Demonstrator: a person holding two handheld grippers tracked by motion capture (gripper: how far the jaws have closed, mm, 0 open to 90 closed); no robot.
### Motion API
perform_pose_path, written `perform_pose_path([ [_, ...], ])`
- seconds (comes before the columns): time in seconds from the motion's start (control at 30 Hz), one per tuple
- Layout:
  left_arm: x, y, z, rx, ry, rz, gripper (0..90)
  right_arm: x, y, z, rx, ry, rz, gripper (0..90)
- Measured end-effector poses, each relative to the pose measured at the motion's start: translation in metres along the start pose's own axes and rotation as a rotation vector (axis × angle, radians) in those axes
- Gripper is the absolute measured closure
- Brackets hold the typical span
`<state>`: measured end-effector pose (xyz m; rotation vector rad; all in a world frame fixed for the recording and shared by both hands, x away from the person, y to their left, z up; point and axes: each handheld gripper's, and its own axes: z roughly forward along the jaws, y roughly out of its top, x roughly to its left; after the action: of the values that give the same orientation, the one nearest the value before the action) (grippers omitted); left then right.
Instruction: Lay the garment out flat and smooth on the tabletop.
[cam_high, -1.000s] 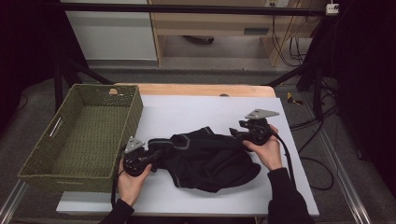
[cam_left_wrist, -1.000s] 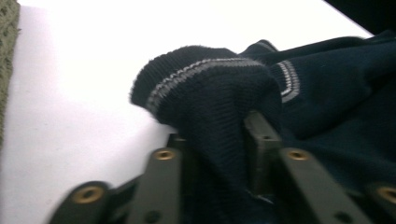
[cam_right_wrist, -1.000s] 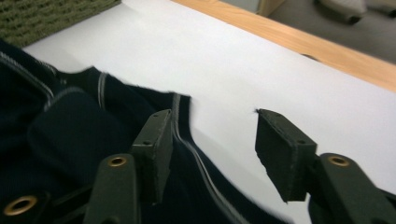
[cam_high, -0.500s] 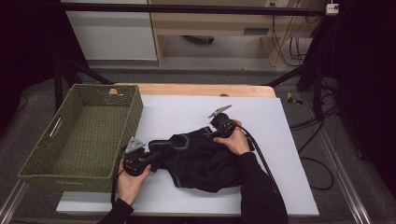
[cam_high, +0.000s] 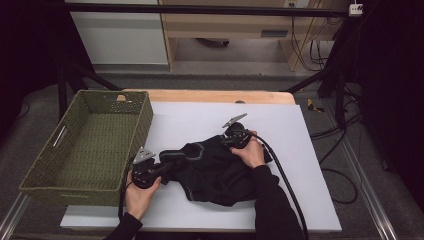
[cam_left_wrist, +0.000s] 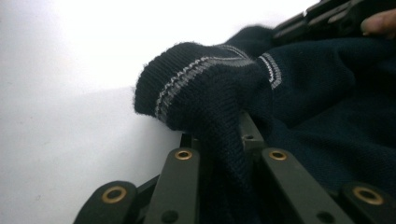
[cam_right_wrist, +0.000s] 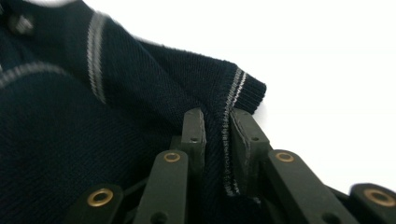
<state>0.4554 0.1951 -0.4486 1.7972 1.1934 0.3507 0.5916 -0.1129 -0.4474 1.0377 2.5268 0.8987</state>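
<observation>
Left claw (cam_left_wrist: 219, 149) clamped on dark sweater (cam_high: 220, 170) cuff, right claw (cam_right_wrist: 217, 135) just closed on its hem

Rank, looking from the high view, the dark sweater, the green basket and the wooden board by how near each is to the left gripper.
From the left gripper:
1. Dark sweater: nearest, its striped edge is pinched in the jaws, the rest spread to the right.
2. Green basket: next, just left of the gripper.
3. Wooden board: farthest, along the table's far edge.
</observation>
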Motion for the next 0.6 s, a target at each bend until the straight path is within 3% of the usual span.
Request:
perform_pose_path([
  [0.23, -0.004, 0.001, -0.003, -0.003, -0.014, 0.018, 81.6, -0.014, 0.009, -0.051, -0.221, -0.086, 0.076, 78.0],
  [0.3, -0.006, 0.002, -0.003, -0.001, -0.015, 0.026, 81.6, -0.018, 0.01, -0.068, -0.275, -0.112, 0.079, 78.7],
  [0.6, -0.02, 0.008, 0.0, 0.023, 0.028, 0.101, 81.1, -0.018, 0.001, -0.14, -0.408, -0.145, 0.04, 80.1],
])
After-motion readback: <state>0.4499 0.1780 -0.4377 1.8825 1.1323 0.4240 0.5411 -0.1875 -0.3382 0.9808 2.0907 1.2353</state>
